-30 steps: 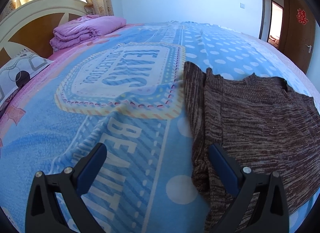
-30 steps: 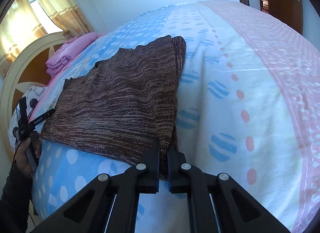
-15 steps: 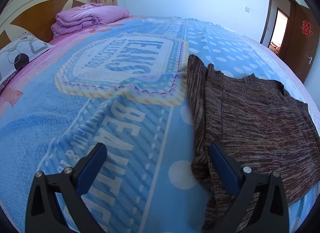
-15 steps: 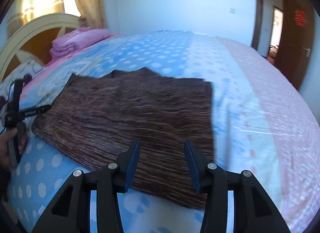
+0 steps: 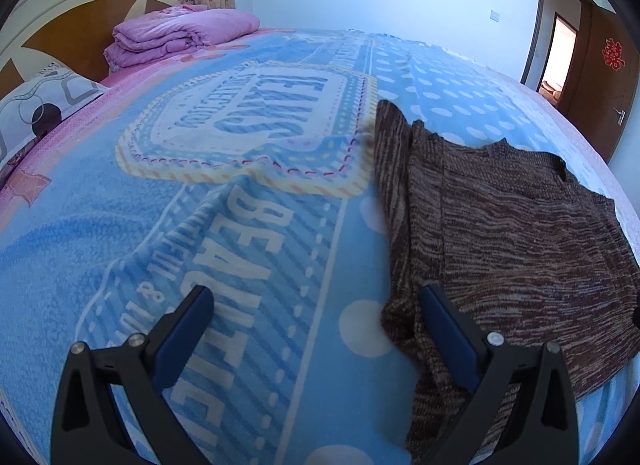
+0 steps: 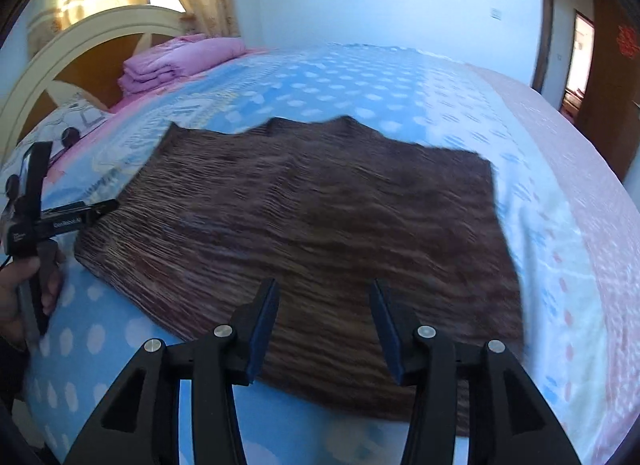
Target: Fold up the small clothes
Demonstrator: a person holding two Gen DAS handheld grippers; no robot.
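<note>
A brown knit garment (image 5: 500, 225) lies flat on the bed, its sleeves folded in so that it forms a rough rectangle; it also shows in the right wrist view (image 6: 320, 225). My left gripper (image 5: 316, 305) is open and empty, low over the blanket at the garment's left edge, its right finger (image 5: 444, 321) over the fabric. My right gripper (image 6: 324, 297) is open and empty, above the garment's near hem. The left gripper also shows in the right wrist view (image 6: 86, 211) at the garment's left side, held by a hand.
The bed carries a blue printed blanket (image 5: 200, 225) and a pink-edged sheet (image 6: 580, 225). A folded pink quilt (image 5: 180, 37) and a pillow (image 5: 36, 105) lie by the headboard (image 5: 72, 21). A brown door (image 5: 600, 77) stands at the right.
My right gripper opened and let go of the garment's corner, then swung left and lifted over the near hem. My left gripper stayed open and barely shifted.
</note>
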